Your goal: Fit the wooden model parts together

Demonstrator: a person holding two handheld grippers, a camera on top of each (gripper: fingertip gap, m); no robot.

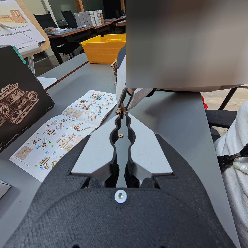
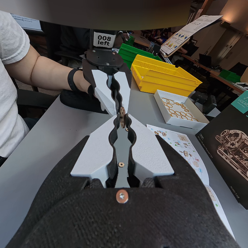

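Two small flat wooden discs meet edge-on where the two grippers face each other tip to tip above the grey table (image 1: 167, 127). In the left wrist view, my left gripper (image 1: 122, 115) is shut on the lower edge of a disc (image 1: 122, 110). A small round wooden part (image 1: 117, 111) sticks out on its left. The right gripper (image 1: 122, 106) comes in from above, shut on the top. In the right wrist view, my right gripper (image 2: 122, 116) is shut on a slotted disc (image 2: 122, 122). The left gripper (image 2: 120, 112) pinches the disc (image 2: 122, 111) touching it.
A small loose wooden gear (image 2: 121, 164) (image 1: 120, 135) lies on the table under the grippers. An open instruction booklet (image 1: 64, 134) and a black model box (image 1: 20, 96) lie beside them. A yellow bin (image 2: 165, 79), a white tray of wooden rings (image 2: 178, 110) and a person's arm (image 2: 53, 76) are nearby. Less than 4 cm separates the two grippers' tips. The small loose wooden gear (image 2: 121, 164) lies around 10 centimeters away from my left fingertips. Seen from the left wrist view (image 1: 120, 135) as well.
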